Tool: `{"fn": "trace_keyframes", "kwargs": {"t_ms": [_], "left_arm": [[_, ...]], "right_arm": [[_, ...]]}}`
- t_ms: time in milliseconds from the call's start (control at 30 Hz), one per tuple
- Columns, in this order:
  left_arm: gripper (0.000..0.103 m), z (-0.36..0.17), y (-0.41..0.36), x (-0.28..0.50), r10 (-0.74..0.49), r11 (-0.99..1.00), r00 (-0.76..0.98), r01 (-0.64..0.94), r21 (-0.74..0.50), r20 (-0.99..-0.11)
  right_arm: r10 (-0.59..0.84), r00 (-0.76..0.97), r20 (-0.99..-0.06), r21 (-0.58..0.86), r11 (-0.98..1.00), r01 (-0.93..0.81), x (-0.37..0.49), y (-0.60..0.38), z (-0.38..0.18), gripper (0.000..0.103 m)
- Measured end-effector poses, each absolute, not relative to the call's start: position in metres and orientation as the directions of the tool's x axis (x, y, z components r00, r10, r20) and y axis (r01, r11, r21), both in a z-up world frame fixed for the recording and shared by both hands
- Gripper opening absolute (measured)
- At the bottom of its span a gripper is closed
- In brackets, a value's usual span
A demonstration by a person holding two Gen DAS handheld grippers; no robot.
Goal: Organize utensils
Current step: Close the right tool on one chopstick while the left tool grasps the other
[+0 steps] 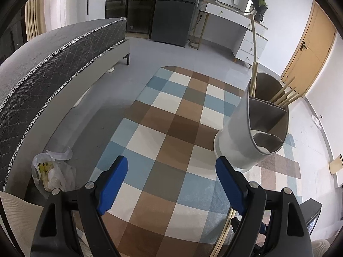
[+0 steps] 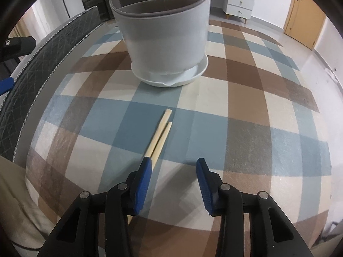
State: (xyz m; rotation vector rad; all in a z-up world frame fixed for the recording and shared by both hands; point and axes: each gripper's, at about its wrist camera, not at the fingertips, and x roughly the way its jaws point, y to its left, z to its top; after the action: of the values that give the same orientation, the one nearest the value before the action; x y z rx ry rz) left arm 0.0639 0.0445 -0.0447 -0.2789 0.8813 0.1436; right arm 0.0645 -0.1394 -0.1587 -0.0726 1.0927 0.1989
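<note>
Across the whole working surface spreads a checked cloth [image 2: 246, 111] of blue, brown and cream squares; what lies beneath it is hidden. Beside it runs a grey bed [image 1: 53, 49], cut off at the picture's edge. On the cloth stands a pale divided utensil holder [image 2: 165, 36] on its saucer; its top is cropped in the right wrist view, and the left wrist view shows chopsticks in holder [image 1: 284, 96] leaning from a rear compartment. A long pale stick [image 1: 254, 40] also rises from it, its upper end hard to make out. Two loose chopsticks [image 2: 159, 138] lie side by side nearer the camera, well short of the holder. The right tool [image 2: 172, 184] stands partly open; its left pad covers their near ends, though no grip shows. The left tool [image 1: 171, 184] gapes wide and empty over the cloth.
</note>
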Motion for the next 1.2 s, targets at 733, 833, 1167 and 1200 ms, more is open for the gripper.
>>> {"fn": "trace_keyframes", "kwargs": {"t_ms": [733,833,1167,1200], "left_arm": [[0.081,-0.056,0.064,0.073,-0.068,0.93,0.554,-0.267,-0.254,-0.83],[0.081,-0.061,0.068,0.072,-0.094,0.923,0.542,-0.267,-0.277,-0.835],[0.081,-0.084,0.045,0.07,-0.174,0.947,0.48,-0.158,-0.28,-0.86],[0.081,-0.087,0.039,0.068,-0.165,0.954,0.47,-0.145,-0.261,-0.867]], "right_arm": [[0.112,0.434,-0.894,0.029,0.981,-0.193,0.104,-0.115,-0.155,0.017],[0.144,0.454,-0.879,0.055,0.978,-0.203,0.102,-0.121,-0.156,0.006],[0.358,0.552,-0.753,0.345,0.929,-0.132,0.09,-0.188,-0.13,0.004],[0.375,0.564,-0.735,0.369,0.92,-0.131,0.088,-0.193,-0.125,0.003]]}}
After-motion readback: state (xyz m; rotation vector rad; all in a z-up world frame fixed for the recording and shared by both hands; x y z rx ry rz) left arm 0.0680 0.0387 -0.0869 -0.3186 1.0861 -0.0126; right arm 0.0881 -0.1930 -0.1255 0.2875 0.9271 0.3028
